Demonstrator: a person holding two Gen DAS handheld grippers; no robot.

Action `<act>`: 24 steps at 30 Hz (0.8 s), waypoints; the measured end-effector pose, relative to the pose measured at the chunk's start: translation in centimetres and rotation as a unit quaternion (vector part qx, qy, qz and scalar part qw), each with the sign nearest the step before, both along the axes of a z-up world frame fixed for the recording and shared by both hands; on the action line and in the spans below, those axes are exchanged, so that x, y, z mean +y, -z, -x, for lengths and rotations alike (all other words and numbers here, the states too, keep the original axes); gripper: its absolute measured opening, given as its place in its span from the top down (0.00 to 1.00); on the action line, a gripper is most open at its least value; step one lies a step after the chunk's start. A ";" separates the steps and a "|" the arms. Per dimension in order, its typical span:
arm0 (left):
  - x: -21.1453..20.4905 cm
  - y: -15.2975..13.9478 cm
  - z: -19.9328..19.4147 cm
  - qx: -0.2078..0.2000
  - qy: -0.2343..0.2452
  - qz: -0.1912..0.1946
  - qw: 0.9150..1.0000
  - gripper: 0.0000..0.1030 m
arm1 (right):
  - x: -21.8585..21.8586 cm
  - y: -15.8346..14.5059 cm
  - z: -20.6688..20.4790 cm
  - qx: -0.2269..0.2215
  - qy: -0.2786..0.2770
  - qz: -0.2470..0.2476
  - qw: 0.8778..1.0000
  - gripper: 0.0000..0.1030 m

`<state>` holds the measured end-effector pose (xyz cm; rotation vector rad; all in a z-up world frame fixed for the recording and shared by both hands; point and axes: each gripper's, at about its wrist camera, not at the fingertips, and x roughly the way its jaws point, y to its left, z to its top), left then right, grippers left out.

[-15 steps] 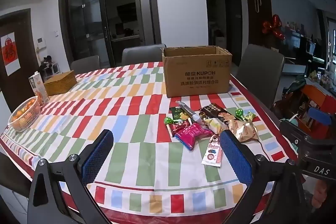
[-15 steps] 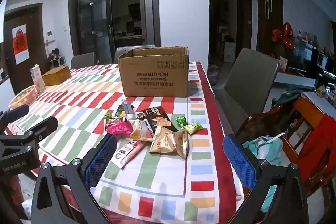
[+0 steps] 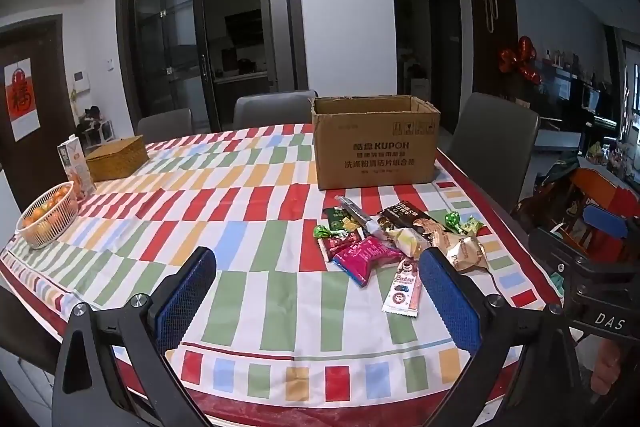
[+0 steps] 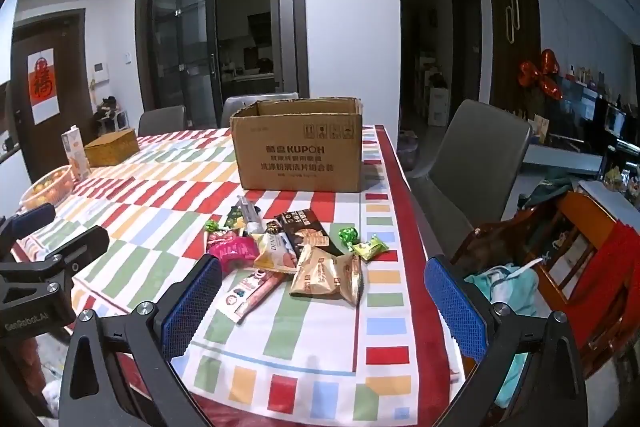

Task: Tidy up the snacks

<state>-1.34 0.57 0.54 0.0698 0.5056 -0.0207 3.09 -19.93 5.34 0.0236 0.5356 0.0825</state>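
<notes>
1. The left gripper (image 3: 318, 275) hovers above the near edge of the table, its blue-padded fingers (image 3: 186, 291) spread wide with nothing between them.
2. The right gripper (image 4: 322, 289) also hangs over the near edge, further toward the table's right side, its blue pads (image 4: 456, 307) wide apart and holding nothing.
3. The snacks lie in a loose pile on the striped tablecloth (image 3: 224, 227), on the near side of an open cardboard box (image 3: 374, 143) and apart from it.
4. In the pile, a magenta packet (image 3: 366, 257) sits at the near left, touching a yellow-and-white packet (image 4: 276, 251) beside it.
5. A dark chocolate-brown packet (image 4: 306, 231) lies behind those, with a clear tube-like item (image 4: 248, 213) at the pile's far left.
6. Two tan foil packets (image 4: 328, 275) overlap at the near right of the pile.
7. A long pink-and-white stick sachet (image 3: 404, 287) lies nearest the grippers, just in front of the pile.
8. Green-wrapped candies (image 4: 362, 243) sit at the pile's right edge.
9. Far to the left stand a basket of oranges (image 3: 50, 219), a drink carton (image 3: 74, 165) and a woven box (image 3: 116, 157).
</notes>
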 end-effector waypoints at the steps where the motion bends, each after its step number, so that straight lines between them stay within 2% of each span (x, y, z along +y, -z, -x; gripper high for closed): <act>1: -0.1 0.0 0.0 0.000 0.000 -0.002 1.000 0.00 | 0.1 0.3 0.3 -0.004 -0.001 0.000 1.000 0.01; 24: 0.0 -0.2 0.3 -0.002 0.000 0.001 1.000 0.00 | 0.4 0.2 0.7 -0.013 -0.005 0.004 1.000 0.01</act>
